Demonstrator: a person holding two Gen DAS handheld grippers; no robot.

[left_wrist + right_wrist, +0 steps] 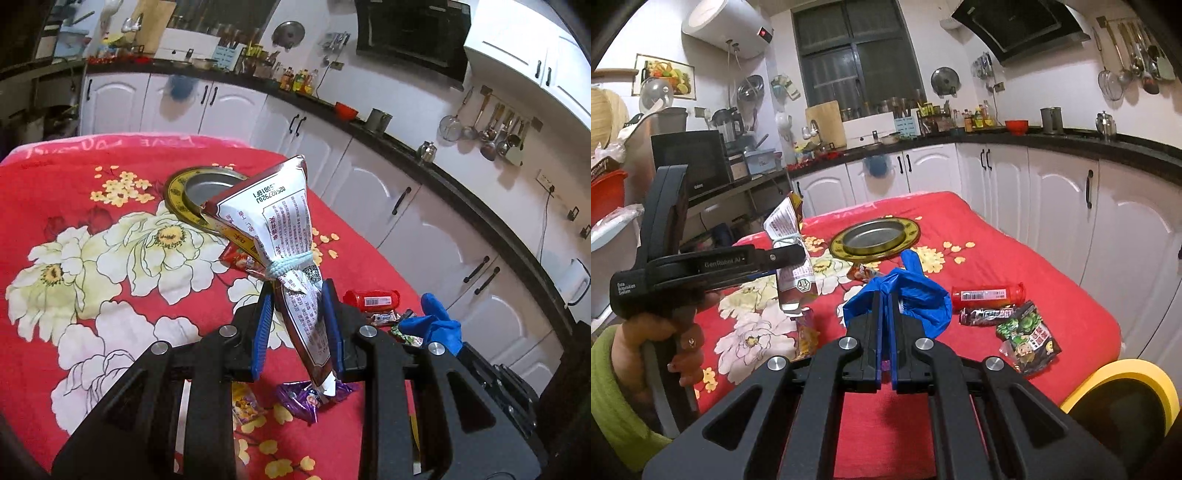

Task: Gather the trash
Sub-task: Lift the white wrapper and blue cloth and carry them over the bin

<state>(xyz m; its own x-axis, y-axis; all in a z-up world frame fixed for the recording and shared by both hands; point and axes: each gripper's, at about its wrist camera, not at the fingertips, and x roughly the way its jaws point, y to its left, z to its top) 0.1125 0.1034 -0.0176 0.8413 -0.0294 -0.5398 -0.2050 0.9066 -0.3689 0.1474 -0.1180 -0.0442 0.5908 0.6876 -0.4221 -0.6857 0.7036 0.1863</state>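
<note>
My left gripper (297,291) is shut on a white and brown snack bag (280,218) tied with a pale band, held upright above the red flowered table; the bag also shows in the right wrist view (788,236). My right gripper (884,295) is shut on a blue plastic bag (905,295), seen at the right in the left wrist view (436,321). On the cloth lie a red tube (988,294), a dark candy wrapper (988,315), a green and black packet (1028,336), a purple wrapper (310,398) and a small red wrapper (862,273).
A round metal tray with a gold rim (875,238) sits at the middle of the table (1052,258). A yellow-rimmed bin (1123,391) stands by the table's near right corner. White cabinets under a black counter (1071,140) run along the back and right.
</note>
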